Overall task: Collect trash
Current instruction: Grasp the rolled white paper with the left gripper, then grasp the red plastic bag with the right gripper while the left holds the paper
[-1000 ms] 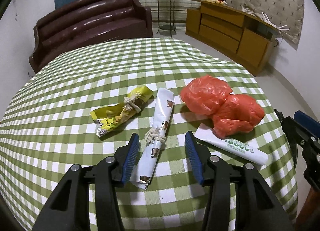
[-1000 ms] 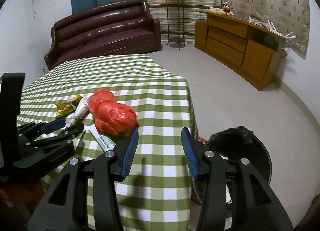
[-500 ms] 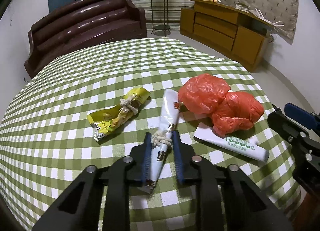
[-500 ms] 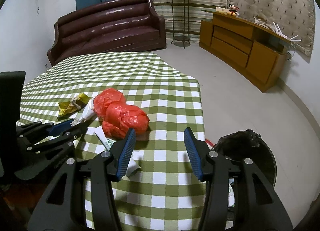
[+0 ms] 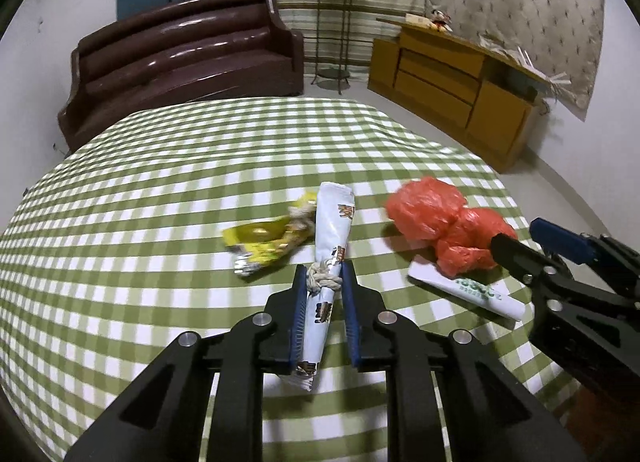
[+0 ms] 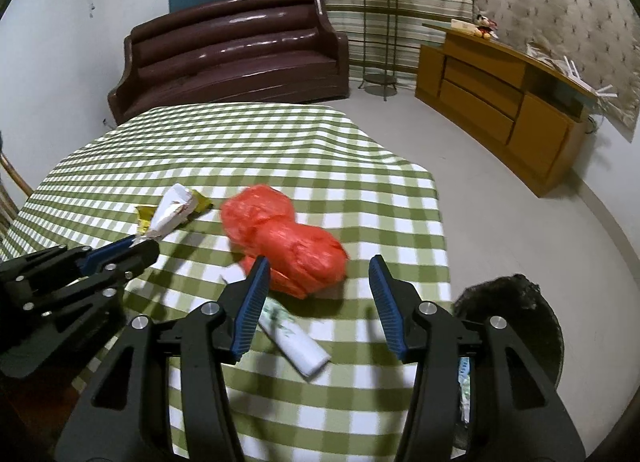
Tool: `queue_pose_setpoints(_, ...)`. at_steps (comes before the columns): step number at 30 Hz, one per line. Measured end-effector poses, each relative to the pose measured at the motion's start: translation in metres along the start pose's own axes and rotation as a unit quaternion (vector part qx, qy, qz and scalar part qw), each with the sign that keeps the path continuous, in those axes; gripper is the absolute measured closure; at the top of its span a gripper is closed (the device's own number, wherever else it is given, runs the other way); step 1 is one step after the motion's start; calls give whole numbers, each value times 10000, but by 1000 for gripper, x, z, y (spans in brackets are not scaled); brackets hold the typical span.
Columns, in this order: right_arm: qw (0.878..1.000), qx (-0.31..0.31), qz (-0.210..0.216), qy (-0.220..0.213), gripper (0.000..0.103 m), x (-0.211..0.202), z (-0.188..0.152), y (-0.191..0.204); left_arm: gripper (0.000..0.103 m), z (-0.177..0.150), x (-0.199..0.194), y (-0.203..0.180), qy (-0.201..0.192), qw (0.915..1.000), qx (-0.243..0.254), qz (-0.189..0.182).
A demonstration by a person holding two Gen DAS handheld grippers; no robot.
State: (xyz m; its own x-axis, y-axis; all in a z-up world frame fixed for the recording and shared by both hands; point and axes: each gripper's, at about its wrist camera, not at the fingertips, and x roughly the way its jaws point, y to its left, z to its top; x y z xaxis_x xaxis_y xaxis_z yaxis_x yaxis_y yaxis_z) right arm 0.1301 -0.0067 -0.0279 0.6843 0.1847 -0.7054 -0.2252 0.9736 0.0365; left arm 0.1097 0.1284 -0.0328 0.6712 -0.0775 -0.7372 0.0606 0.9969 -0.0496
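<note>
Now the left gripper (image 5: 324, 278) has just been closing and it's clamped on the white wrapper (image 5: 334, 222), pads squeezing it right by the string knot (image 5: 323, 282). A sec ago those jaws stood wide w/ the wrapper lying flat between them; now its far end tips up toward 12 o'clock and, in the left view, crosses in front of the yellow wrapper (image 5: 264, 242), so I'd say it's off the checked tablecloth (image 5: 160, 198) or nearly so, first piece of trash in hand. The yellow one sits at approx 10 o'clock from the grip, untouched. The right gripper (image 6: 316, 282) has slid in over the table; earlier it hung out past the edge, now its jaws stand about half open, nothing between the pads, straddling the near end of the red plastic bag (image 6: 280, 238) w/o touching as far as I can tell. The white tube (image 6: 294, 338) lies partly under the bag, poking out toward 6 o'clock just below the left pad. The black bin (image 6: 512, 326) is on the floor at 4 o'clock from the bag, off the table corner. Means: one item secured and next needs carrying to the bin; the bag looks like the right side's pick, then tube and yellow wrapper are left.
</note>
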Motion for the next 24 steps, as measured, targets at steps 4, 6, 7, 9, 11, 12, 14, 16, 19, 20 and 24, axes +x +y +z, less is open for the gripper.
queue_pose_setpoints(4,9998,-169,74,23,43,9,7,13,85,0,-14,18,-103,9998,-147,93)
queue_pose_setpoints(6,9997,-208,73,75,42,17,12,18,85,-1,-17,24,-125,9996,-203,143)
queue_pose_setpoints(7,9997,-206,78,108,41,20,13,18,85,-1,-18,28,-131,9995,-242,167)
queue_pose_setpoints(9,9996,-232,-2,155,40,28,19,20,85,-2,-20,37,-132,9991,-328,230)
queue_pose_setpoints(11,9994,-276,-56,190,39,33,23,22,85,-4,-19,44,-105,9988,-371,288)
queue_pose_setpoints(12,9993,-298,-82,211,39,35,25,23,85,-4,-20,47,-92,9987,-389,305)
queue_pose_setpoints(14,9990,-344,-144,248,39,40,29,25,85,-6,-18,52,-57,9984,-445,333)
queue_pose_setpoints(16,9988,-343,-189,286,39,44,30,24,85,-7,-17,54,-43,9983,-470,355)
queue_pose_setpoints(19,9984,-363,-262,333,39,50,32,22,85,-7,-14,54,-32,9980,-500,374)
queue_pose_setpoints(20,9984,-356,-276,354,39,52,33,21,85,-8,-14,55,-33,9980,-505,380)
queue_pose_setpoints(24,9981,-288,-269,475,39,61,30,18,85,-4,-11,57,-40,9978,-511,423)
